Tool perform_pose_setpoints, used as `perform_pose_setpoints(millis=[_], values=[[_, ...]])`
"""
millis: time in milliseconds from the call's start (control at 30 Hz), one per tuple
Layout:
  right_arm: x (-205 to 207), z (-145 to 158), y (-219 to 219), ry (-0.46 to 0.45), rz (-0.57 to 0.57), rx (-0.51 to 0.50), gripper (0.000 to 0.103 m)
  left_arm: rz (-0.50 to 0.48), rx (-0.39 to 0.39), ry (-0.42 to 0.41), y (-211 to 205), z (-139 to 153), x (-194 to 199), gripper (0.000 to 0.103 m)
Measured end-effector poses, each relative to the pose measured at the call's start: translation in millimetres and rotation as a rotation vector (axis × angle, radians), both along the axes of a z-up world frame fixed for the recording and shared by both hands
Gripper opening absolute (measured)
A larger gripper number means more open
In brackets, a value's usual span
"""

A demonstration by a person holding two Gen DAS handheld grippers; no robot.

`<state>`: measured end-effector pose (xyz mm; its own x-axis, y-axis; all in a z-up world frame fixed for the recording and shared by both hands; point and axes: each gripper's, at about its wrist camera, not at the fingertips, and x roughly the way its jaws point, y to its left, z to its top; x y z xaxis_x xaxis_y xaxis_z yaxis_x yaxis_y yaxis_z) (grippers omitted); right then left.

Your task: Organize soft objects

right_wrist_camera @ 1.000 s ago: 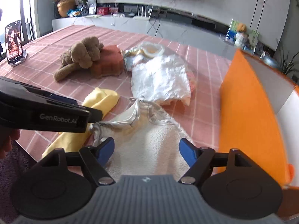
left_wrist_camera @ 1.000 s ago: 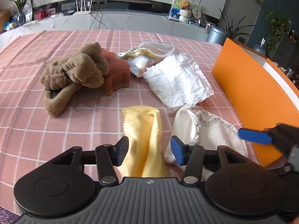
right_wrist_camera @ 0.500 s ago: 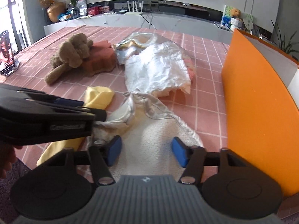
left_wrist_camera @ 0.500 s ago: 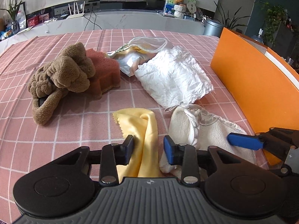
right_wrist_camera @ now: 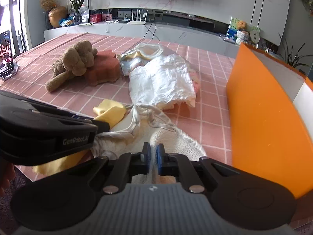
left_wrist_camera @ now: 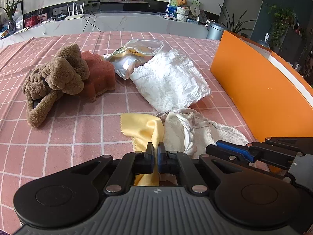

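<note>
Grippers both clamped, left gripper [left_wrist_camera: 156,152] on yellow cloth [left_wrist_camera: 143,126], right gripper [right_wrist_camera: 153,156] on cream towel [right_wrist_camera: 168,137], probably for binning into orange box [right_wrist_camera: 262,117].

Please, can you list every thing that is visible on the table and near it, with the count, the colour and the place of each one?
plush toy: one, brown, far left of the table, leaning on the sponge
sponge: one, reddish-brown, right of the plush toy
plastic bag: one, clear, behind the white crumpled cloth
crumpled cloth: one, white, middle of the table
yellow cloth: one, near edge, pinched by the left gripper
cream towel: one, off-white, near edge beside the yellow cloth
box: one, orange, right side
tablecloth: one, pink checked
phone on stand: one, far left edge
left gripper: black, blue pads, shut on the yellow cloth
right gripper: black, blue pads, shut on the cream towel
</note>
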<state>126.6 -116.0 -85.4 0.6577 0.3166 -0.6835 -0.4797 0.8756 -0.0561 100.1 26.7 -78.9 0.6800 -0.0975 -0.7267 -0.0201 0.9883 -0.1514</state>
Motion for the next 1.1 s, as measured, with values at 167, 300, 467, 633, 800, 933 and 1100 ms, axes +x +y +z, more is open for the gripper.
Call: perform_pose_setpoints(millis=[167, 300, 467, 633, 800, 933, 1100], values=[[-7, 16, -7, -0.052, -0.018, 0.01, 0.003, 0.024, -0.019, -0.044, 2, 18, -9, 0.003], [-17, 42, -15, -0.119, -0.025, 0.032, 0.003, 0.016, -0.038, -0.071, -1, 38, -16, 0.003], [-22, 72, -28, -0.185, -0.039, 0.052, 0.003, -0.016, -0.072, -0.114, -10, 61, -17, 0.003], [-24, 90, -47, -0.213, -0.058, 0.065, 0.003, -0.053, -0.103, -0.151, -22, 78, -14, 0.003], [-25, 115, -68, -0.257, -0.06, 0.084, 0.003, -0.11, -0.128, -0.19, -37, 96, -4, 0.003], [-19, 132, -87, -0.276, -0.077, 0.072, 0.003, -0.161, -0.133, -0.23, -54, 110, 11, 0.003], [-2, 144, -115, -0.239, -0.12, 0.082, 0.003, -0.243, -0.15, -0.244, -77, 120, 33, 0.003]])
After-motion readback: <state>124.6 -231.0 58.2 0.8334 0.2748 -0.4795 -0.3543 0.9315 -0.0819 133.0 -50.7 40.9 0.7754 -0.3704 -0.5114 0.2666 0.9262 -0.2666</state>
